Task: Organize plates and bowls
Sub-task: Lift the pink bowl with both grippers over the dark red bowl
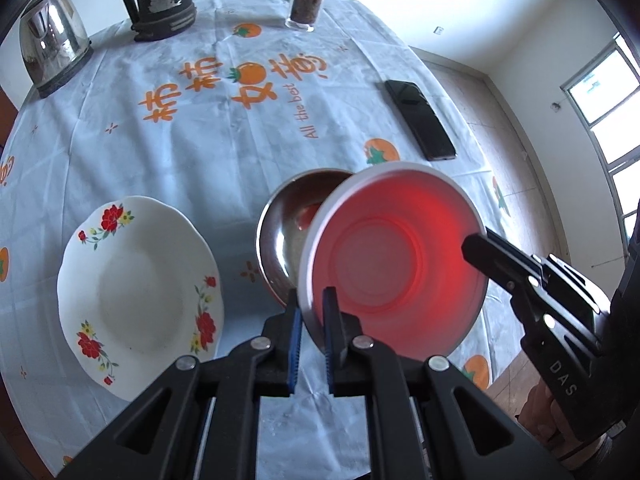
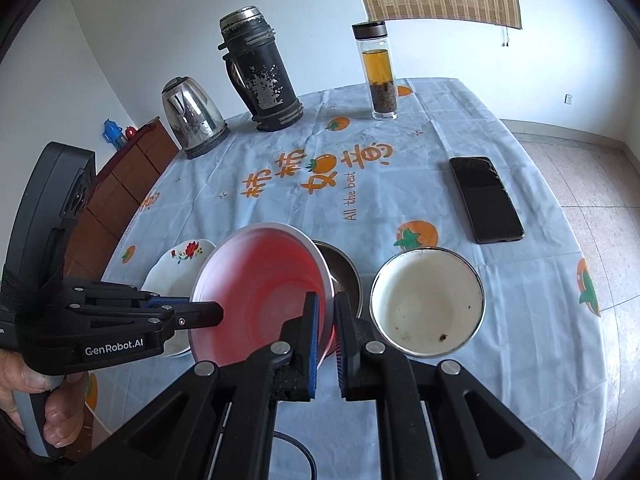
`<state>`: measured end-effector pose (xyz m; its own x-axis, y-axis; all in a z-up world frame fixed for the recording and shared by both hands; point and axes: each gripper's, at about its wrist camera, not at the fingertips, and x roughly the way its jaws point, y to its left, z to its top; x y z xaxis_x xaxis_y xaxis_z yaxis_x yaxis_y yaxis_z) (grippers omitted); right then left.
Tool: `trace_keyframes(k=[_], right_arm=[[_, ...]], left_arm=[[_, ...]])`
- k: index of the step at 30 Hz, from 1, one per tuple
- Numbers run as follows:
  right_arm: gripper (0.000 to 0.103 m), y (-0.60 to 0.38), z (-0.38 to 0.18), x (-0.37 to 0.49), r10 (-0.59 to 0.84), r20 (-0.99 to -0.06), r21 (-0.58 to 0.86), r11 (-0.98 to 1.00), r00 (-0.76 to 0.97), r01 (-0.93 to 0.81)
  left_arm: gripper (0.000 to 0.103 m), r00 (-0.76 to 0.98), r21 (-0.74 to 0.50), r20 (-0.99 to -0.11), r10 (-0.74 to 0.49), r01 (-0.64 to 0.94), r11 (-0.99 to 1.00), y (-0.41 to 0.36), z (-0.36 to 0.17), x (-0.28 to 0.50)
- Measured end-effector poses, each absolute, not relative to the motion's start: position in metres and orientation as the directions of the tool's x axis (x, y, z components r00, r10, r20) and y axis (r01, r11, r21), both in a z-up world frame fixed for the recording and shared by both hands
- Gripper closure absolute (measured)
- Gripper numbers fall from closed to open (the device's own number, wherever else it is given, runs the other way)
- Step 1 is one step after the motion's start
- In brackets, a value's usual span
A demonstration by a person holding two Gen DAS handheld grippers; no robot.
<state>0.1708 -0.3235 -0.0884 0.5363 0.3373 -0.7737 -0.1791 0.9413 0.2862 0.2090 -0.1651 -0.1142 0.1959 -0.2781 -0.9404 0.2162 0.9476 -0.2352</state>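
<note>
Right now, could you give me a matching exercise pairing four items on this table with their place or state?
1 red plastic bowl
2 flowered white plate
3 white enamel bowl
4 black phone

a lies flat near the right table edge
b held tilted by both grippers
c empty, speckled inside
d rests left of the steel bowl

Pairs: 1-b, 2-d, 3-c, 4-a

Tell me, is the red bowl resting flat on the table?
No, the red bowl is tilted and held off the tablecloth by the left gripper and right gripper.
</note>
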Motion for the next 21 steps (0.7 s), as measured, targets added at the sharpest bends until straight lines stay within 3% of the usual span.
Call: trace_keyframes(k=[21], right_arm=[[0.095, -0.316, -0.110, 0.200, 0.314, -0.808, 0.261, 0.949, 0.499, -0.174]], left_arm=[[0.097, 0.159, -0.235, -0.952, -0.262, 0.169, 0.957, -0.162, -0.133, 0.234]])
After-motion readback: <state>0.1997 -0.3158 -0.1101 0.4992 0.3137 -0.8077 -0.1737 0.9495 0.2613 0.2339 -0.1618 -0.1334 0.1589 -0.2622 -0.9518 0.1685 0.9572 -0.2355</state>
